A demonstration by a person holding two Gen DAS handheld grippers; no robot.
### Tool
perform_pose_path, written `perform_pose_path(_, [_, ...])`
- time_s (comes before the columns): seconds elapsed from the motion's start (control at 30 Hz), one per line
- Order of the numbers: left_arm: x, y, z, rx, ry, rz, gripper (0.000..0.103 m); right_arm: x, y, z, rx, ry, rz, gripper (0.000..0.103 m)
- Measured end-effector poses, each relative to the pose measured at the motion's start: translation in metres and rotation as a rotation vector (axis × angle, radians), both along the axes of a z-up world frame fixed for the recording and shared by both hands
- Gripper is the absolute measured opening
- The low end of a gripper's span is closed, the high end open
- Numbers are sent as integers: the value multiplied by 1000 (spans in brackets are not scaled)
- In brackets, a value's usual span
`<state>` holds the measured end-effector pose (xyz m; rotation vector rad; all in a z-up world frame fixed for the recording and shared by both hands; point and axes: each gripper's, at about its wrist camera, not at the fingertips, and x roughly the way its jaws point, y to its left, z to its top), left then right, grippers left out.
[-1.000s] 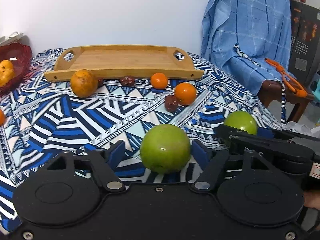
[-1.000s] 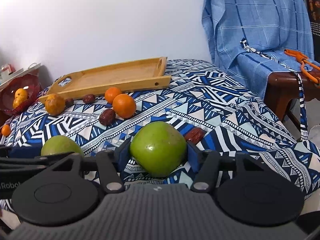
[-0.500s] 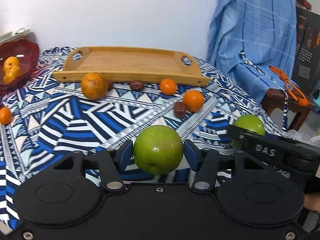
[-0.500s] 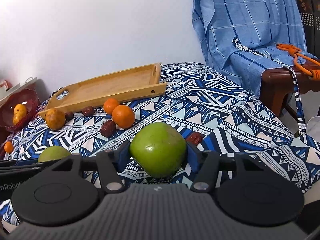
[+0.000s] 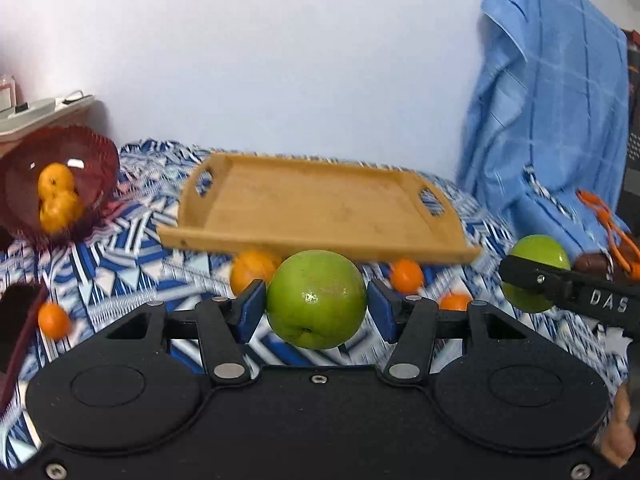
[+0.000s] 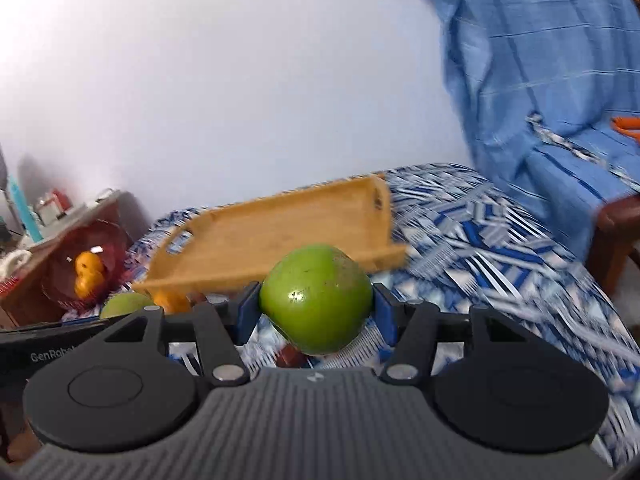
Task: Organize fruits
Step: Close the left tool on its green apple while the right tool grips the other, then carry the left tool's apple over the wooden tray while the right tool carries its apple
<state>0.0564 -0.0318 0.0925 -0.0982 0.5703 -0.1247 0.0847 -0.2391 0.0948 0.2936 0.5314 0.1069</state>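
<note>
now we have a green apple in each gripper, both lifted clear of the patterned tablecloth (image 5: 120, 276). our left gripper (image 5: 316, 312) has its blue pads (image 5: 251, 312) pressed against the sides of one green apple (image 5: 316, 300); its jaws closed a little further in the last second and now sit clamped on the fruit. our right gripper (image 6: 316, 312) is clamped the same way on the other green apple (image 6: 316, 298), its pads touching both sides.

from the left camera we see the right gripper's dark finger crossing in front of its apple at the right edge. from the right camera the left apple peeks over the left gripper's black body at the lower left.

beyond both apples lies the wooden tray (image 5: 320, 208), bare inside, with cut-out handles at each end. a few small oranges (image 5: 406, 276) sit on the cloth just in front of the tray, and another one (image 5: 54, 320) lies well off to the left. a red bowl (image 5: 96, 160) with oranges in it stands left of the tray. a blue checked cloth (image 5: 552, 120) hangs at the right.
</note>
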Motion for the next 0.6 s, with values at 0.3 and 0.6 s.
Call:
perform_pose_path(0.3, [77,18,12,-8,7,38,53,89,-2,11,-5,30,34,61])
perform_pose_path(0.6, [152,20,-14,-22,120,96,53,145,-7,-19,6,132,25,61])
